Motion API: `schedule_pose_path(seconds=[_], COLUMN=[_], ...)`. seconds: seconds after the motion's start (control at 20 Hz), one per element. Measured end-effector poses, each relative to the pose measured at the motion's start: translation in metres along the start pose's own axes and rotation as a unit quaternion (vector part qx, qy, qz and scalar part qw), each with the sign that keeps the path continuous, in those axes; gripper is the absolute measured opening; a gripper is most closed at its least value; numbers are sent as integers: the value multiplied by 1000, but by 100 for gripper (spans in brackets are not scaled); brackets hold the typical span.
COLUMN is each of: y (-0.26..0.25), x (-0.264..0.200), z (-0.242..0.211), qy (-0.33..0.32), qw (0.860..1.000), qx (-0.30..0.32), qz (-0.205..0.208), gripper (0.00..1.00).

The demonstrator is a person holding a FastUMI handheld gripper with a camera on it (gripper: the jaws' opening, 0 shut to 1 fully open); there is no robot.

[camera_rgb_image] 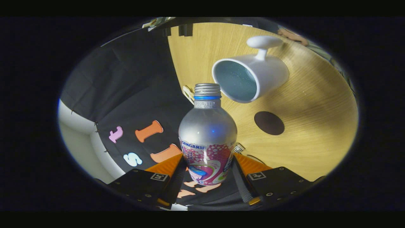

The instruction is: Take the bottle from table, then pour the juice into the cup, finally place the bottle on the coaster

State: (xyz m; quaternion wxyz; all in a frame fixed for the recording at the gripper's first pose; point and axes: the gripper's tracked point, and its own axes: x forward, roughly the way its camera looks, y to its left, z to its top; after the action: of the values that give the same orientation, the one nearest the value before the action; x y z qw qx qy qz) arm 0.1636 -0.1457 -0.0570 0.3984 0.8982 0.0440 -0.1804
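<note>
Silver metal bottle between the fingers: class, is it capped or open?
Capped: the silver metal bottle, gripped by both fingers, has its ridged screw cap on.

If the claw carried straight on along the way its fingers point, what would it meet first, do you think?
The claw is shut on the bottle. Straight ahead, the bottle's capped neck would probably reach the white cup's rim first, though depth is unclear.

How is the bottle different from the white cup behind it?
The bottle is silver metal with a colourful label; the cup is plain white outside with a blue-green inside. The bottle's top is closed by a screw cap; the cup's mouth is open. The bottle is held between the gripper's fingers, which press on its sides; the cup stands free on the wooden table, beyond the bottle, near a dark round coaster. Both hold drinks.
</note>
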Motion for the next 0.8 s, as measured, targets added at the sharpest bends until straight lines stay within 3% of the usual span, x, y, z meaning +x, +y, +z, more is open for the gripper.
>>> schedule_pose_path(seconds=[0.25,0.4,0.6,0.8], y=[-15,-17,-28,-29], x=[6,11,23,34], z=[5,-2,-5,7], qy=[-19,-27,-37,-73], qw=[990,972,931,860], qx=[-136,-232,-359,-498], qz=[-8,-16,-49,-89], gripper=[76,76,76,76])
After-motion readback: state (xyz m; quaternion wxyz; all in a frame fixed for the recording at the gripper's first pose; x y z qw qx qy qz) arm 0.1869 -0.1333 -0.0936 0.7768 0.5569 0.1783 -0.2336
